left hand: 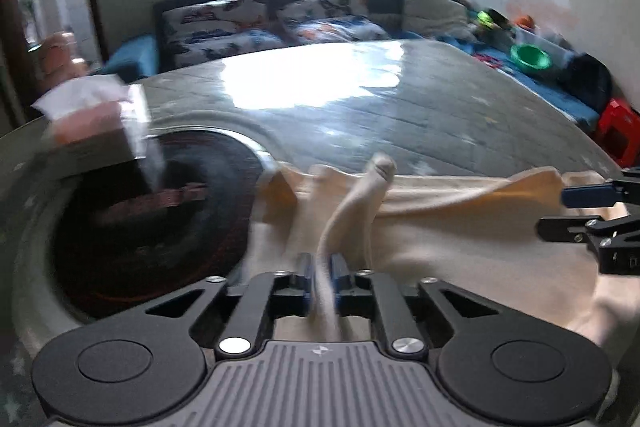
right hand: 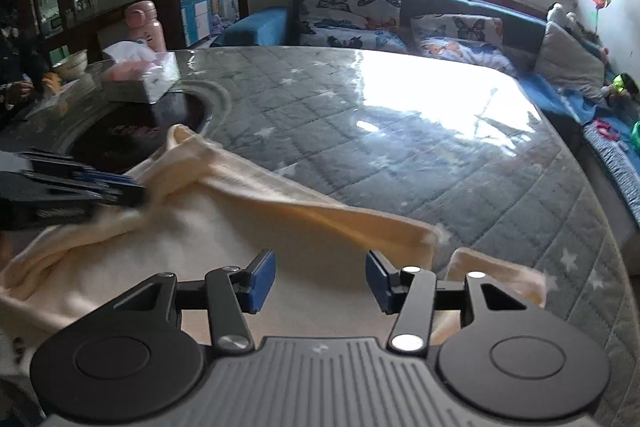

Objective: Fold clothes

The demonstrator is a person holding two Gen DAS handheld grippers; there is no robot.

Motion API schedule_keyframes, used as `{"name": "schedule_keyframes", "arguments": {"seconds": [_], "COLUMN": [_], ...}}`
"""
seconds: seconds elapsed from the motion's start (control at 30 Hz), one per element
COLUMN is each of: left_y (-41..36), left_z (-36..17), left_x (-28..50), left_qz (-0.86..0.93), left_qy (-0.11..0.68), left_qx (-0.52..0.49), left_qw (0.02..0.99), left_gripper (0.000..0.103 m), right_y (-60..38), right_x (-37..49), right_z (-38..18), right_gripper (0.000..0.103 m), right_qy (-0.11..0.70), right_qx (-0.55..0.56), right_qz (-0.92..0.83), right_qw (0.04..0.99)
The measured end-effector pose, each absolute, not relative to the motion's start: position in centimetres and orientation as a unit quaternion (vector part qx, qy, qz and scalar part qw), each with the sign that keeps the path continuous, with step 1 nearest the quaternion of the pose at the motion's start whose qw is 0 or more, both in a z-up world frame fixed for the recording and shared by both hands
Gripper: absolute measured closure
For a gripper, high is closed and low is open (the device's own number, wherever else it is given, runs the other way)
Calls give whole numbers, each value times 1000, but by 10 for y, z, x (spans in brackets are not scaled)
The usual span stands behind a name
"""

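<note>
Now the left gripper (left hand: pixel 322 281) is pinching a raised fold of the cream garment (right hand: pixel 224 227), lying on the quilted table (right hand: pixel 400 147). Right gripper (right hand: pixel 321 281) is hovering open above the cloth. Best: grab the matching edge before lifting, keeping tension even.

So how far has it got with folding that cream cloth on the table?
Early on, by the look of it. Done: the cream garment lies on the quilted table, one long edge turned over itself. In hand: the left tool is shut on a raised strip of the cloth, while the right tool hangs open above it, gripping nothing. Left: the cloth is rumpled, with no neat folded stack yet.
</note>
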State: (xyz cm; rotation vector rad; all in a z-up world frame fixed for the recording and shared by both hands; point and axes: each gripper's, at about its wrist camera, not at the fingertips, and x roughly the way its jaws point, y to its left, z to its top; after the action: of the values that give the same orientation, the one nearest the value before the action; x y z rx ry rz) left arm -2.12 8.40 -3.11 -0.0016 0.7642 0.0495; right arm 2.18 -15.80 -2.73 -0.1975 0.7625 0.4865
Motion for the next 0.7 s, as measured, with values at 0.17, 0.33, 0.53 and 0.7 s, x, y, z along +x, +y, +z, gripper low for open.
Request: {"name": "schedule_keyframes", "arguments": {"seconds": [0.17, 0.33, 0.53, 0.7], "left_y": [129, 162, 116, 75], "left_z": [-27, -29, -21, -28], "left_x": [-36, -49, -36, -16], "left_qz": [122, 150, 37, -6], "left_qy": [364, 376, 367, 368], "left_qx": [-10, -48, -37, -3], "left_qw": [923, 913, 929, 930], "left_gripper": [97, 97, 79, 52], "right_y": [-166, -171, -161, -151], "right_x": [37, 40, 46, 47], "right_z": [-34, -39, -39, -38], "right_gripper": [49, 53, 66, 79], "right_qy": [383, 388, 390, 389], "right_qx": [-84, -86, -93, -109], "right_qz": [206, 198, 201, 214], "right_qw": [897, 896, 894, 889]}}
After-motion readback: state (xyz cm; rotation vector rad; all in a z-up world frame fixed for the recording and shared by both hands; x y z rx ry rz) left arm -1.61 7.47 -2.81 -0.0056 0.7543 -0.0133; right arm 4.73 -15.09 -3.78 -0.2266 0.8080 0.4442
